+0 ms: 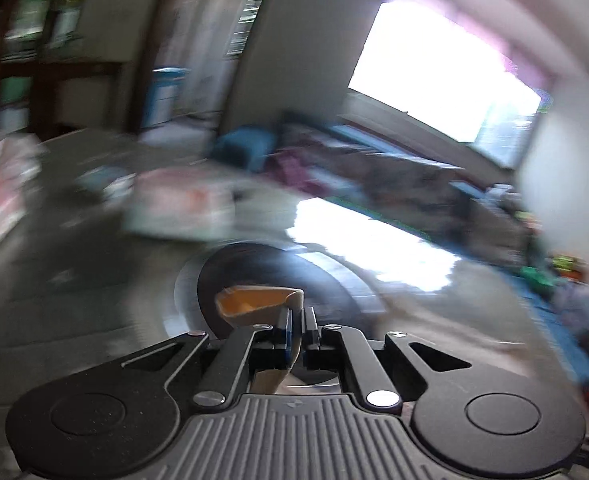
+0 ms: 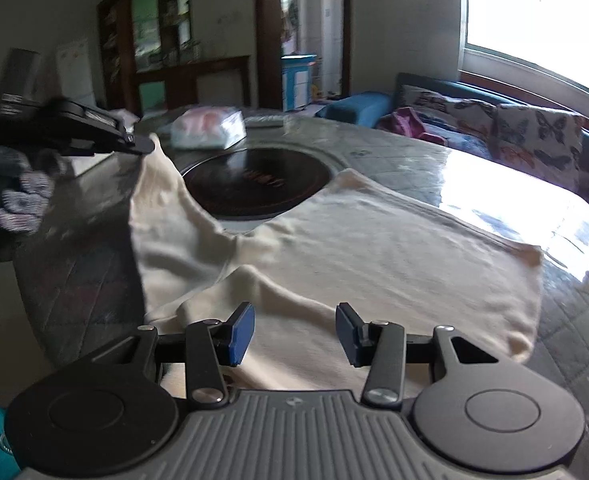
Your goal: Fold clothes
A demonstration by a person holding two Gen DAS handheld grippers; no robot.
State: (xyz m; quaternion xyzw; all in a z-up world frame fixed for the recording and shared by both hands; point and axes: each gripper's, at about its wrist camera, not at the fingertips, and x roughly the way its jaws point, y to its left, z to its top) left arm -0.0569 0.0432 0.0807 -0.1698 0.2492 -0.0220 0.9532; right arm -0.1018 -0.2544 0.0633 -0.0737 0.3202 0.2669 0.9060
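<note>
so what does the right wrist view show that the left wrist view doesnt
Only the right wrist view shows the cream garment spread over the table, one corner lifted by the left tool, and the right tool open above the cloth.

Only the left wrist view, which is motion-blurred, shows up close the left tool shut on a fold of that cloth.

Both show the dark round plate, the white packet, the sofa and the window.

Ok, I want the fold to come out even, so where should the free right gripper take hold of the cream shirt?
Probably the near hem of the cream shirt, just ahead of the open right gripper, coming in low from the near side. That edge lies flat on the table, while the left gripper lifts the far corner.
</note>
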